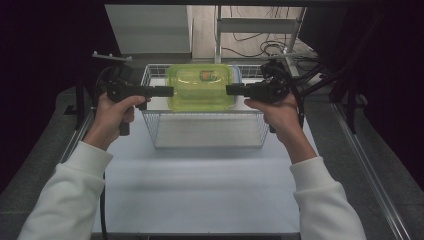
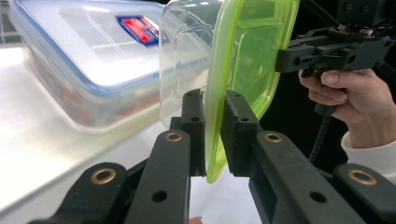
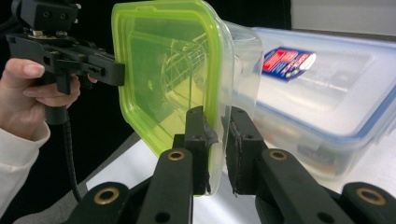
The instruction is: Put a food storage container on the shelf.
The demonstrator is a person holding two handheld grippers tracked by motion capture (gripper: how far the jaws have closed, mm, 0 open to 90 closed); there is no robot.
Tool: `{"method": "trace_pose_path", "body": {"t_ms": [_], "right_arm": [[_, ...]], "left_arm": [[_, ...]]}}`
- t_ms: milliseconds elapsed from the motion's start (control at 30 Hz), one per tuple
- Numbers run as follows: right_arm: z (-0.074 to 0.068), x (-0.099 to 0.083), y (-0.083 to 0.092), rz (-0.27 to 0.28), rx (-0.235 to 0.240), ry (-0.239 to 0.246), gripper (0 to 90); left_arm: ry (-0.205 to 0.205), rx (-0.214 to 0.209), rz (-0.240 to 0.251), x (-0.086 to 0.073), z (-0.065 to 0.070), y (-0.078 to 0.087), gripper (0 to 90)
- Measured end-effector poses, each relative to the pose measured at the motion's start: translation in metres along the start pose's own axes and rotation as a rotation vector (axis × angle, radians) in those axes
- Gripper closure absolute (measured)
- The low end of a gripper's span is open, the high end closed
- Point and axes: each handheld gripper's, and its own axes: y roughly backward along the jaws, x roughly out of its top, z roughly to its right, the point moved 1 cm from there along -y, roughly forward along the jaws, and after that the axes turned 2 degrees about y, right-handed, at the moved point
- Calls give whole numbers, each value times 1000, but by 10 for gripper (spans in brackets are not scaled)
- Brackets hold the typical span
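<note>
Evidently green-lidded container (image 1: 201,87) hangs with both grippers' fingers (image 2: 194,126) clamping opposite rims.

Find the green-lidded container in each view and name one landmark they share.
High view: green-lidded container, top centre, above the wire basket.
Left gripper view: upper centre, rim between the jaws.
Right gripper view: centre-left, rim between the jaws.
Shared landmark: blue-rimmed box in both gripper views.

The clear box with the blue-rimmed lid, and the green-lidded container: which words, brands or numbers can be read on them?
No text can be read.
Red and blue sticker on the lid of the blue-rimmed box: letters too blurred.
Small sticker seen through the green-lidded container: too small.
</note>
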Motion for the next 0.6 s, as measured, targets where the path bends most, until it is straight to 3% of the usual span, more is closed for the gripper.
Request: {"method": "trace_pose_path", "body": {"t_ms": [333,600], "right_arm": [[25,21,-4,9,2,-14,793],[44,33,-11,11,-7,-50,796]], "left_arm": [[-1,4,-35,29,-17,-17,807],[41,-12,-37,43,-34,-32,808]]}}
